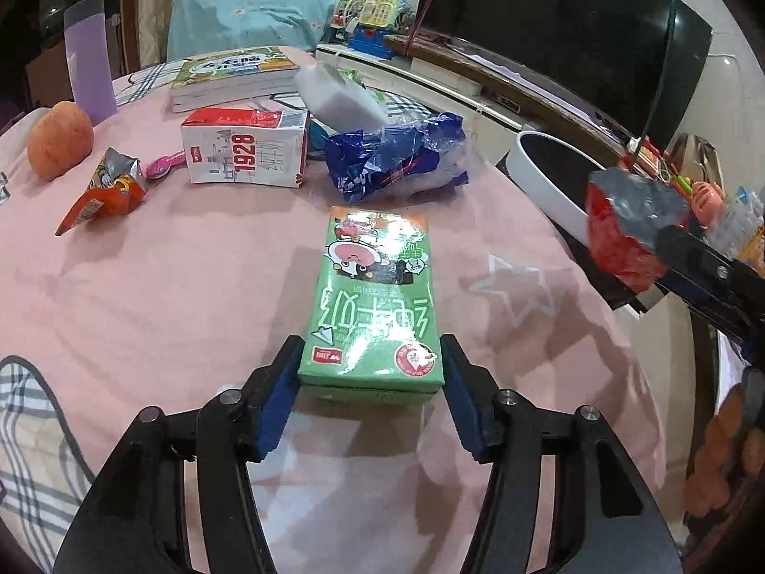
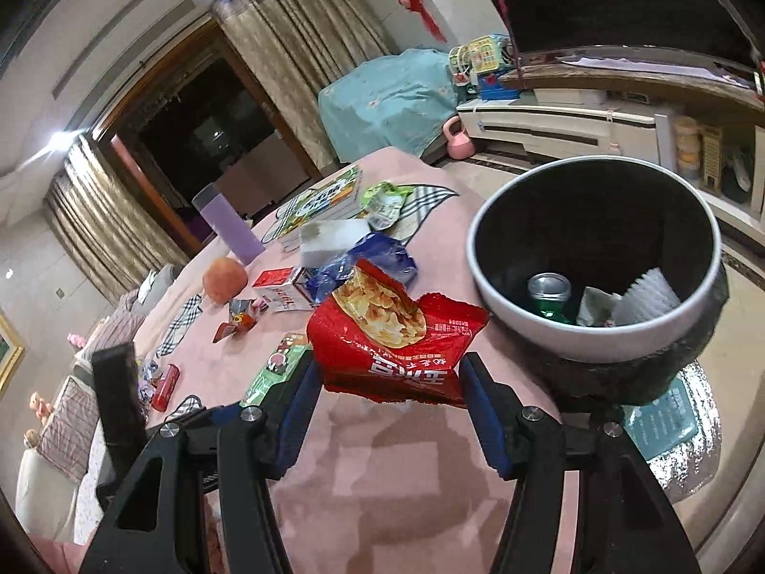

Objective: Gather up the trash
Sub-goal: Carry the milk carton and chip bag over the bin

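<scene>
- Left claw (image 1: 372,363), set wide around the near end of a green milk carton (image 1: 375,301) lying flat on the pink worktop (image 1: 167,287); pads at both sides, grip seemingly not yet closed, lined up for a lift.
- Farther back: orange snack wrapper (image 1: 103,193), white 1928 carton (image 1: 246,148), blue plastic bag (image 1: 397,155), awaiting collection.
- Right claw (image 2: 389,385), pinching a red chip bag (image 2: 397,339) aloft just beside the trash bin (image 2: 540,330), likely for dropping in.

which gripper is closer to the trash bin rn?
Right. The right gripper holds the red chip bag just beside the trash bin; the left gripper straddles the green carton mid-table, farther away.
</scene>
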Available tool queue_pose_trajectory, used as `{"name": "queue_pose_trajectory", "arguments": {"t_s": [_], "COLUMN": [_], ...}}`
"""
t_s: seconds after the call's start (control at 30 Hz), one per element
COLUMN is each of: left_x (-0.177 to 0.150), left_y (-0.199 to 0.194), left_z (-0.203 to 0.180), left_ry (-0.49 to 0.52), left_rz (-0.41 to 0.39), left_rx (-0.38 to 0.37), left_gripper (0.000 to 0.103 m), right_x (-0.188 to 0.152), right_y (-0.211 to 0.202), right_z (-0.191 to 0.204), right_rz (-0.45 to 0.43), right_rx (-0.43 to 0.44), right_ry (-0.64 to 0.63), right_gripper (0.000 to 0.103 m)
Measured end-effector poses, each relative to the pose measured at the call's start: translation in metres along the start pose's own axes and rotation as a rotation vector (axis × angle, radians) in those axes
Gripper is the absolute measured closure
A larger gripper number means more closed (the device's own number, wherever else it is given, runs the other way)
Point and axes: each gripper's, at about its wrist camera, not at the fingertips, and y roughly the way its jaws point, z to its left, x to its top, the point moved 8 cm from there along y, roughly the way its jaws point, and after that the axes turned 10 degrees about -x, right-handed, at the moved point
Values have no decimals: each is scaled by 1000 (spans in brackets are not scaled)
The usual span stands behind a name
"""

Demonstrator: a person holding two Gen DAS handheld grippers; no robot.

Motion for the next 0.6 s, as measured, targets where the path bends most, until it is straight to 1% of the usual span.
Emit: {"name": "queue_pose_trajectory", "arguments": {"t_s": [0.13,0.17,0.3,0.37,0.6], "left_x": [5,6,14,17,35], "left_y": [3,5,8,6,3], "left_z": [-2,-3,-8,-17,-59], "left_ry": [6,7,5,20,74], "left_rz": [-4,-7,-20,-30,-62], "left_rx": [8,9,2,-7,-72], "left_gripper": [47,53,54,54,54], "right_x": [-1,-1,0,3,18], "right_y": [-5,-6,-11,-14,-27], "right_z": [-6,-6,-12,-16,-36], "right_rz": [-9,-10,-19,-28,-66], "right_rx": [10,12,16,16,-9], "right_ry": [13,12,15,17,34], "right_gripper": [43,43,43,43,43]}}
